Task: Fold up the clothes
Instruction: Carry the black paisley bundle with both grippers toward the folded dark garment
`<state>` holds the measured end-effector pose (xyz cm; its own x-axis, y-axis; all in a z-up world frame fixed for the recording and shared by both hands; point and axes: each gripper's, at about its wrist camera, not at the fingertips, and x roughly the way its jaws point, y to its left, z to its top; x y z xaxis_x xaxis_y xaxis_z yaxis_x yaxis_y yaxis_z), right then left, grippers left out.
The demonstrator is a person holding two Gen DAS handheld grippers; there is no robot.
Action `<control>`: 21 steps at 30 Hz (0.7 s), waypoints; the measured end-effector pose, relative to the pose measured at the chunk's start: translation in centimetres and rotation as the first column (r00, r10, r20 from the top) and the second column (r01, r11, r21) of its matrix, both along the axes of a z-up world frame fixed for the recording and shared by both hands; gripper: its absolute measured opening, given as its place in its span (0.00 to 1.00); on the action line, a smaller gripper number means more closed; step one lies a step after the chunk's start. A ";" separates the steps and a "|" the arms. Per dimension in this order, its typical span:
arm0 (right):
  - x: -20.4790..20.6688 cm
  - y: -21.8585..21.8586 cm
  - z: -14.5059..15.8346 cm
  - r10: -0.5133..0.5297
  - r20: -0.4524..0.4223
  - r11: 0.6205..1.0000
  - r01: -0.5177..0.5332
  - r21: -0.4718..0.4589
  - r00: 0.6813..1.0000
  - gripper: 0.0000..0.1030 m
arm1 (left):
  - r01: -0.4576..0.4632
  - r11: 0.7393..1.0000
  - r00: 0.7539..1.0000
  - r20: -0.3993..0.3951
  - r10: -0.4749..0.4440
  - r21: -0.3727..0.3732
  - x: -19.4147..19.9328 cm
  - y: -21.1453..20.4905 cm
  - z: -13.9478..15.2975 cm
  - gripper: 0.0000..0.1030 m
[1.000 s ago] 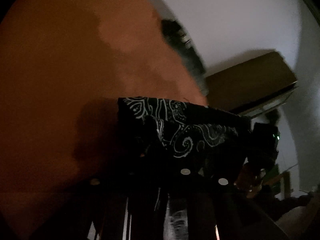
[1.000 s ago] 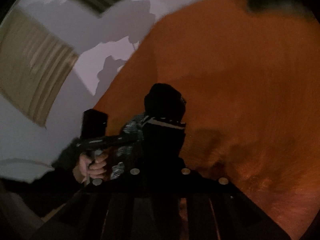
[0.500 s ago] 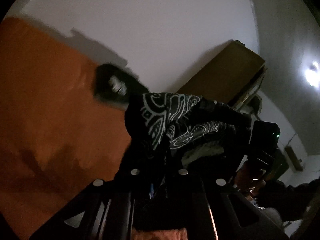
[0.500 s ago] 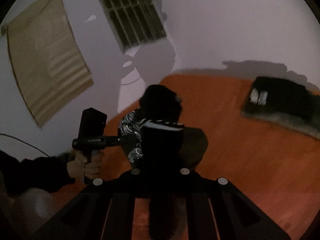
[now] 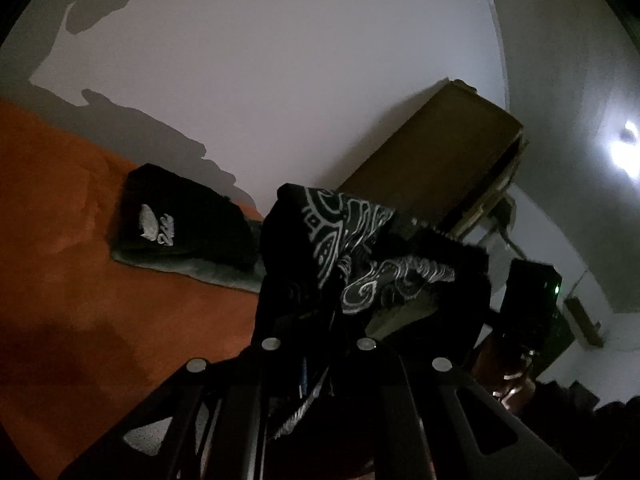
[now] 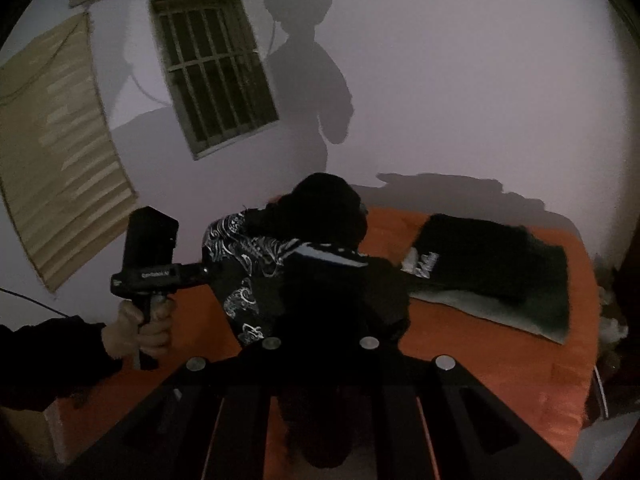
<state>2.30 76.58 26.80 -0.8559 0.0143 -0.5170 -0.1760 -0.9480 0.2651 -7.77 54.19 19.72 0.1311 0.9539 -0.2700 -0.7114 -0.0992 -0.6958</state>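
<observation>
— Cloth first: the black patterned garment (image 5: 352, 264) hangs bunched in the air between the two tongs, above the orange bed (image 5: 80, 280), not yet spread. Nearer the wall a folded dark piece (image 6: 480, 264) lies on a grey towel (image 6: 520, 312).

— And the grip?

— The left tongs (image 5: 320, 332) are closed on one bunched edge, the right tongs (image 6: 320, 320) closed on another — the fabric swallows both tips, so exactly how much each holds I cannot tell.

— So what does the step want?

— My judgement: draw the two holds apart until the cloth hangs flat, then lay it on the bare bed in front of the folded piece. If the tongs are pinching several layers, the garment would probably come down twisted.

— Pose?

— Both tongs are raised and point only slightly downward toward the wall. In the right wrist view the person's left hand (image 6: 140, 328) grips the handle, dark sleeve (image 6: 52, 356) behind it.
</observation>
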 end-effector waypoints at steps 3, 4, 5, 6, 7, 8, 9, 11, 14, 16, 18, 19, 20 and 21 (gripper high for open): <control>0.7 3.3 -0.9 0.002 0.015 1.000 -0.002 -0.012 1.000 0.07 | -0.021 1.000 1.000 -0.007 0.021 -0.018 0.4 3.6 -1.4 0.07; 0.9 4.6 -1.2 0.004 0.021 1.000 -0.004 -0.017 1.000 0.07 | -0.027 0.999 0.999 -0.025 0.027 -0.029 0.4 5.5 -1.9 0.08; 0.9 6.2 -1.8 0.007 0.025 1.000 -0.006 -0.022 1.000 0.07 | -0.033 0.999 0.998 -0.046 0.031 -0.035 0.3 7.1 -2.4 0.08; 0.9 7.8 -2.4 0.010 0.029 1.000 -0.009 -0.027 1.000 0.07 | -0.039 0.998 0.997 -0.066 0.036 -0.047 0.2 8.3 -2.9 0.07; 0.8 9.1 -2.9 0.016 0.028 0.999 -0.015 -0.034 0.999 0.07 | -0.040 0.998 0.996 -0.086 0.035 -0.057 0.0 10.1 -3.3 0.07; 0.7 10.8 -3.5 0.023 0.026 0.999 -0.022 -0.037 0.999 0.07 | -0.041 0.997 0.994 -0.106 0.034 -0.067 -0.2 11.9 -3.6 0.07; 0.5 12.5 -4.0 0.030 0.018 0.999 -0.030 -0.031 0.999 0.07 | -0.043 0.996 0.992 -0.123 0.033 -0.082 -0.4 13.6 -4.0 0.07; 0.3 15.6 -5.0 0.044 0.003 0.999 -0.044 -0.022 0.999 0.07 | -0.050 0.992 0.991 -0.133 0.035 -0.112 -1.0 17.3 -4.6 0.07; 1.6 17.6 -6.7 0.033 -0.008 0.999 -0.034 -0.035 0.999 0.07 | -0.045 0.989 0.989 -0.147 0.024 -0.144 -1.8 21.8 -4.8 0.07; 2.0 18.8 -6.6 0.027 -0.001 1.000 -0.027 -0.003 1.000 0.07 | -0.024 0.989 0.990 -0.142 0.003 -0.143 -2.2 24.7 -4.6 0.07; 2.2 20.4 -6.2 0.025 0.002 0.999 -0.025 0.024 1.000 0.07 | -0.015 0.990 0.987 -0.158 -0.007 -0.140 -2.4 26.8 -4.2 0.07; 2.5 20.8 -6.2 0.022 0.002 1.000 -0.022 0.019 1.000 0.07 | -0.007 0.991 0.986 -0.163 -0.014 -0.130 -2.6 27.8 -3.9 0.07; 2.8 21.3 -5.9 0.014 0.005 1.000 -0.014 0.027 1.000 0.07 | 0.011 0.993 0.986 -0.166 -0.030 -0.115 -2.7 28.8 -3.5 0.07; 3.0 21.2 -5.8 0.009 0.009 0.999 -0.009 0.040 1.000 0.07 | 0.013 0.994 0.984 -0.176 -0.032 -0.109 -2.8 29.5 -3.2 0.07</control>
<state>5.28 97.82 20.98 -0.8513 0.0275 -0.5239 -0.1697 -0.9594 0.2254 -10.55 83.65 16.51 0.0935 0.9155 -0.3913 -0.8251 -0.1487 -0.5450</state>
